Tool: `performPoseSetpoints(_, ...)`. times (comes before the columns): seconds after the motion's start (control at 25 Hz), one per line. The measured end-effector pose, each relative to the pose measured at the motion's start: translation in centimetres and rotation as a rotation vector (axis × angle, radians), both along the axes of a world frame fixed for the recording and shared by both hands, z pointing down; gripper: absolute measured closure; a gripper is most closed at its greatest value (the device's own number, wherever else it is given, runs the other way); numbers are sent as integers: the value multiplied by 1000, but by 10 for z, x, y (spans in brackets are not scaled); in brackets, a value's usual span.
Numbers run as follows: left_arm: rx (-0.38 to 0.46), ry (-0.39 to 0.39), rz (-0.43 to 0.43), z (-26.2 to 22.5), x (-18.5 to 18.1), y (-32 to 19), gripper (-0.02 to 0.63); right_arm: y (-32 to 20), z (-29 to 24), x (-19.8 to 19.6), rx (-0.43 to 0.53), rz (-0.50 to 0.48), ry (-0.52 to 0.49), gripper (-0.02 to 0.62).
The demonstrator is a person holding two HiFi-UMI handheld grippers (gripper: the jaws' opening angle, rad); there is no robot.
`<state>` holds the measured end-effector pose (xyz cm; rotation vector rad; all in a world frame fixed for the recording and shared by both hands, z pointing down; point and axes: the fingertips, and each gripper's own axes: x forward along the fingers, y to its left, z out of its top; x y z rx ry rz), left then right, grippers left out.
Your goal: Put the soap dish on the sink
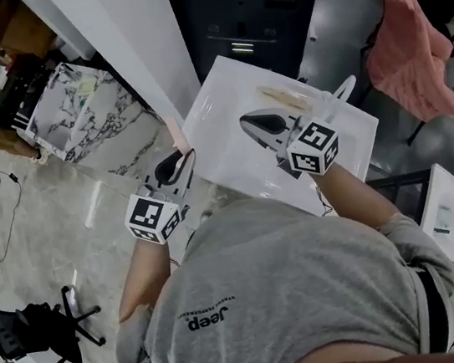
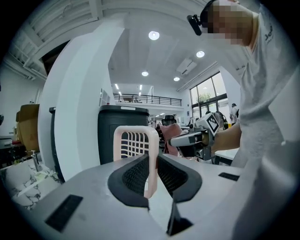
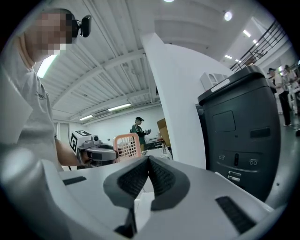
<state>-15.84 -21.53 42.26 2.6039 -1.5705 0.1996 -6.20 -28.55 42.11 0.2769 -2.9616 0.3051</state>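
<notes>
The pink soap dish [image 2: 136, 143] is held upright by its edge in the clamped left gripper [image 2: 152, 164], nearest the marble sink [image 1: 109, 126] ahead-left, while the right gripper [image 3: 148, 165] is closed on nothing.

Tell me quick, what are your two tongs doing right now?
Left tongs: closed on the pink soap dish.
Right tongs: closed, nothing between them.

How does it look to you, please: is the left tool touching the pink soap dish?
Touching. The left gripper view shows the left tool closed on the pink soap dish, with the dish's rim pinched between its two sides and no visible gap.
</notes>
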Motion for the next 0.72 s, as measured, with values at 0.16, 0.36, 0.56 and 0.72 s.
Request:
performPoseSetpoints(0.16,11,-15,48,2,-10,-21,546,-16,8,1,-7,65,18,543)
performPoseSetpoints(0.36,16,-76,141,4,-31,-42,546,-30,13,-7,8,163,55,543)
performPoseSetpoints(0.56,-13,-216,235,16,-50,-72,546,-43,17,-17,19,237,79,543)
performPoseSetpoints(0.72,-40,-380,338,34,-51,-100,546,-59,22,-24,29,283,85,543)
